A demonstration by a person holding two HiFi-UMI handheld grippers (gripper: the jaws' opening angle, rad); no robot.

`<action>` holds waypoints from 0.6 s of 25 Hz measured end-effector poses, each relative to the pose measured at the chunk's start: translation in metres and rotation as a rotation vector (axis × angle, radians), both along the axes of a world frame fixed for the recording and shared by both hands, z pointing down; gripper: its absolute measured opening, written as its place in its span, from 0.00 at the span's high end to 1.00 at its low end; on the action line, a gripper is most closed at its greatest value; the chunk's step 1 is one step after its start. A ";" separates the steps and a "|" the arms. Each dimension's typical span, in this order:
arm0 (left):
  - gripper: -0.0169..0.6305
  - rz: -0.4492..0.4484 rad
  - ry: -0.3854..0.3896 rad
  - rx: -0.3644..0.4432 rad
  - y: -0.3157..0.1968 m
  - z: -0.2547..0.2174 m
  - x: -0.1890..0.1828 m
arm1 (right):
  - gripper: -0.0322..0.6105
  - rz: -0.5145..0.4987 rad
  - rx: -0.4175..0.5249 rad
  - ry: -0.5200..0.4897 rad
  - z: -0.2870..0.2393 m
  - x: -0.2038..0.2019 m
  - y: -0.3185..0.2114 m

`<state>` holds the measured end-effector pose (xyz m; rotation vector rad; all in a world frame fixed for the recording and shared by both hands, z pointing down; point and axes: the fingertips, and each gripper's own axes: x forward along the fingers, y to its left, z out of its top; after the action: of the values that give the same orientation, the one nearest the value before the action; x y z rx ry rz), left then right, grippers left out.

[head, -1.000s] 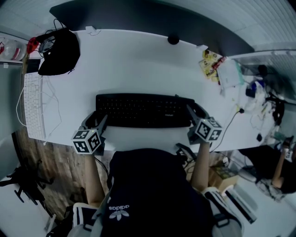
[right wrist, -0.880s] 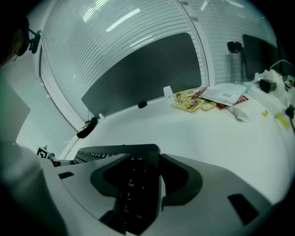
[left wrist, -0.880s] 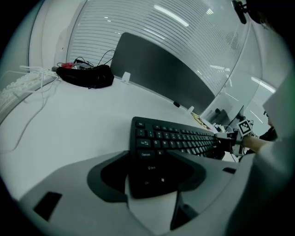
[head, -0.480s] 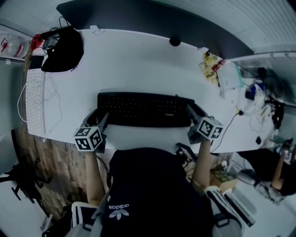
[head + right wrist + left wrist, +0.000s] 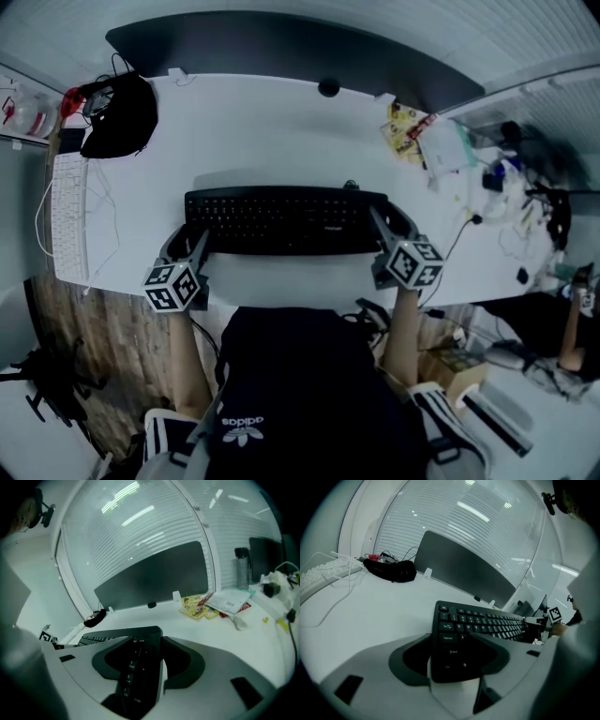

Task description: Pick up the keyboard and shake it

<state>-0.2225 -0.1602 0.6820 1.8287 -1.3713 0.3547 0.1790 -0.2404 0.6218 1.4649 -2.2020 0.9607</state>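
Both forearms reach forward, one to each end of the black keyboard (image 5: pixel 281 220). The left hand-held gripper (image 5: pixel 194 242) has its jaws closed on the keyboard's left end, with the Ctrl and Shift keys sitting between them. The right hand-held gripper (image 5: pixel 382 225) is clamped on the number-pad end. The keyboard runs level across the near middle of the white counter (image 5: pixel 272 122), its shadow just beyond it. At the far left corner sits a black bag (image 5: pixel 117 117), contents hidden.
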 end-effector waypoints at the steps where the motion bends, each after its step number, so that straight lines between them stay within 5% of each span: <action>1: 0.61 0.000 -0.001 0.037 -0.003 -0.008 0.000 | 0.67 -0.005 0.036 0.003 -0.012 0.000 0.000; 6: 0.61 -0.011 0.006 0.232 -0.021 -0.059 -0.001 | 0.67 -0.042 0.233 0.014 -0.080 -0.002 -0.006; 15: 0.61 -0.050 -0.002 0.463 -0.031 -0.140 0.001 | 0.67 -0.084 0.469 0.023 -0.176 -0.004 -0.013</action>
<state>-0.2215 -0.1914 0.5422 2.1558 -1.5936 0.0079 0.1752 -0.2533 0.4463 1.5379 -2.5637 0.4091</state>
